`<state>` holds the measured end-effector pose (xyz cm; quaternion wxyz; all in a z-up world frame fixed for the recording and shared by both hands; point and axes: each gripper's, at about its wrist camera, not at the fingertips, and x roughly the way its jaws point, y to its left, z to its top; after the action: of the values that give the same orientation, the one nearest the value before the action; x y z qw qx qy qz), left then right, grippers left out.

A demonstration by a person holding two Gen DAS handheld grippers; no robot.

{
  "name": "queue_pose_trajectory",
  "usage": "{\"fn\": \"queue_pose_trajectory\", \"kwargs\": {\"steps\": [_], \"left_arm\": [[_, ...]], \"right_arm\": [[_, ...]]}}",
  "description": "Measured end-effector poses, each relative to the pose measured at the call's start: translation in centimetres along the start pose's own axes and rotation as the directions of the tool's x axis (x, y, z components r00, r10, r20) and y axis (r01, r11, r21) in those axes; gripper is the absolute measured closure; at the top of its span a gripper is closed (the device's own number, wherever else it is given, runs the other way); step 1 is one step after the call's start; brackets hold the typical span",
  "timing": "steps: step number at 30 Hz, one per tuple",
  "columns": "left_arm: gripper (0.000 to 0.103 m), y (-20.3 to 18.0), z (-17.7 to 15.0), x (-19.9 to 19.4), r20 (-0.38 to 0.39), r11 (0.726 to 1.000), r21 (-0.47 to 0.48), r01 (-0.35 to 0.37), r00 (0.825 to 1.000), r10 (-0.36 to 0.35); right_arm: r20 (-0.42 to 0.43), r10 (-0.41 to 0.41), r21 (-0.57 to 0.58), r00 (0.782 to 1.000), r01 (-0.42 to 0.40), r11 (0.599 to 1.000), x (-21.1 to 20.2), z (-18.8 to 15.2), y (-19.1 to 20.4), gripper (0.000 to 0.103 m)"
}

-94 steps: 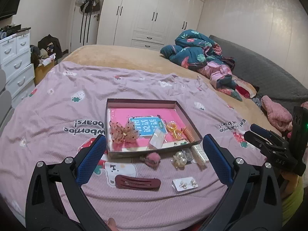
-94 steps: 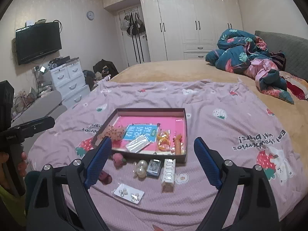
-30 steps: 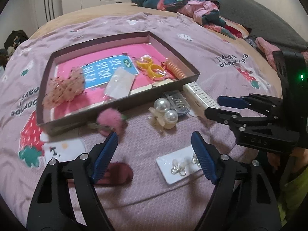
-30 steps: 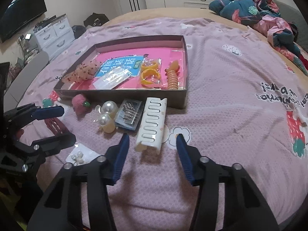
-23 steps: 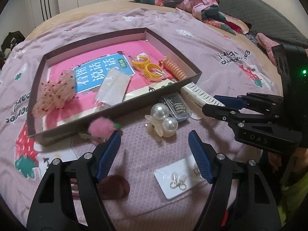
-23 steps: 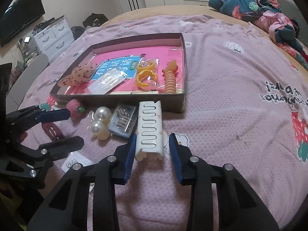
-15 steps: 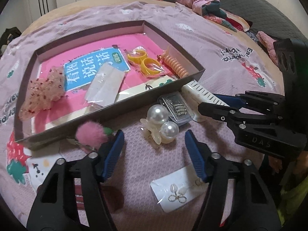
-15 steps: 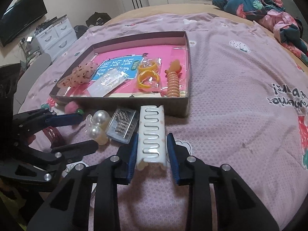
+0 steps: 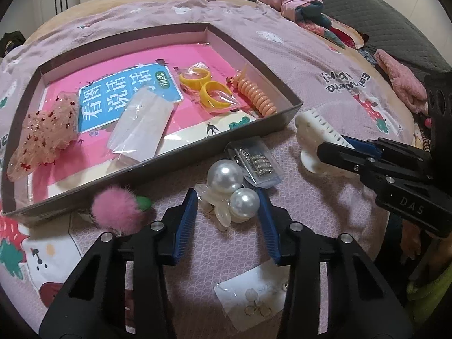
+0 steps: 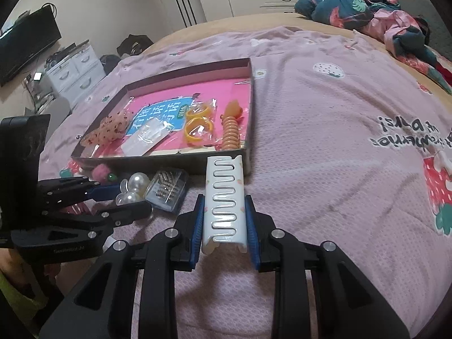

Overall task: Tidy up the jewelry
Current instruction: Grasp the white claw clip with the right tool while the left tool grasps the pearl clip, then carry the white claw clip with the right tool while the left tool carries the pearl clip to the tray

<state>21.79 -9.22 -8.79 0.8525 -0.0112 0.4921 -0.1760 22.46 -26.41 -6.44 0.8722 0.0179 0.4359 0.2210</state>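
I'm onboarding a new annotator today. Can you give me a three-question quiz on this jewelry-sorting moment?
1. True or false: the right tool has its fingers on both sides of the white hair clip.
2. Which item sits between the fingers of the left tool?
A. pink pom-pom
B. pearl hair clip
C. earring card
3. Fill in: the yellow rings and the orange coil hair tie lie inside the ____.

Key
1. True.
2. B: the pearl hair clip. The pink pom-pom lies to its left, and the earring card is nearer the camera.
3. box.
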Motion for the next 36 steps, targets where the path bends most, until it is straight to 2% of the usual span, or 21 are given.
{"fn": "queue_pose_trajectory", "kwargs": {"steps": [5,6,7,15,22,29,36], "left_arm": [[0.068,0.2,-0.2,-0.6,0.013,1.000,-0.008,0.021,1.000,-0.021],[0.070,0.2,-0.3,-0.8,0.015,1.000,-0.008,0.022,1.000,-0.022],[0.079,0.2,-0.4,-1.2,0.023,1.000,-0.007,0.025,0.999,-0.025],[0.079,0.7,-1.5,-3.0,0.045,0.999,-0.026,0.023,0.999,-0.022],[0.079,1.5,-2.4,-6.3,0.099,0.999,-0.050,0.018,0.995,-0.013],[0.079,3.5,-3.0,-9.6,0.163,0.995,-0.096,-0.018,0.986,0.033],[0.079,6.1,-2.3,-12.4,0.225,0.987,-0.154,-0.054,0.970,0.089]], "right_arm": [[0.005,0.009,-0.017,1.000,-0.009,1.000,-0.5,-0.4,0.7,0.077],[0.008,0.009,-0.023,1.000,-0.009,1.000,-0.6,-0.5,0.9,0.077],[0.010,0.011,-0.026,1.000,-0.010,1.000,-0.8,-0.5,1.0,0.077],[0.027,0.035,-0.041,0.999,-0.033,0.999,-2.0,-0.9,2.4,0.077],[0.044,0.070,-0.070,0.997,-0.066,0.995,-3.5,-1.0,4.2,0.077],[0.069,0.110,-0.141,0.992,-0.099,0.985,-4.9,-0.1,7.0,0.077],[0.115,0.130,-0.209,0.985,-0.104,0.972,-5.6,2.3,9.7,0.077]]}}
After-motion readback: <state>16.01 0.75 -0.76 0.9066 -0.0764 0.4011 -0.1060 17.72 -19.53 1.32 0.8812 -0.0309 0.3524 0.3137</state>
